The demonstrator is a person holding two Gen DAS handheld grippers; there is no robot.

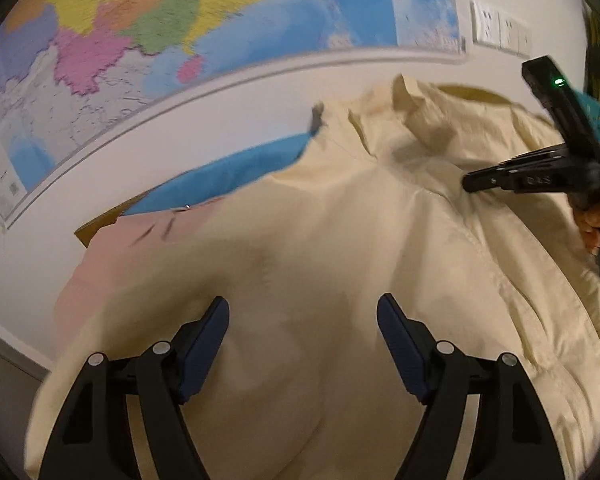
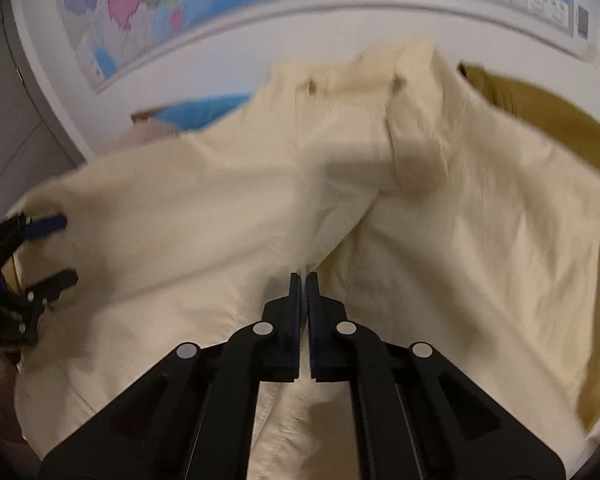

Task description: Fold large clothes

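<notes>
No legible text. Wall map (image 1: 148, 36) print is too blurred and small to read; embossed marking on right gripper (image 1: 470, 182) body in left wrist view is unreadable too.

Warm, dimmish indoor light, heavy fisheye bending and dark corners, and motion blur probably smearing the cloth (image 1: 320, 220).

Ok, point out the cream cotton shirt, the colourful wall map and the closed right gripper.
cream cotton shirt (image 1: 332, 240), left wrist view, flat back panel.
colourful wall map (image 1: 140, 20), left wrist view, coloured regions.
right gripper (image 2: 304, 280), right wrist view, closed fingertips at the shirt's fold.
</notes>
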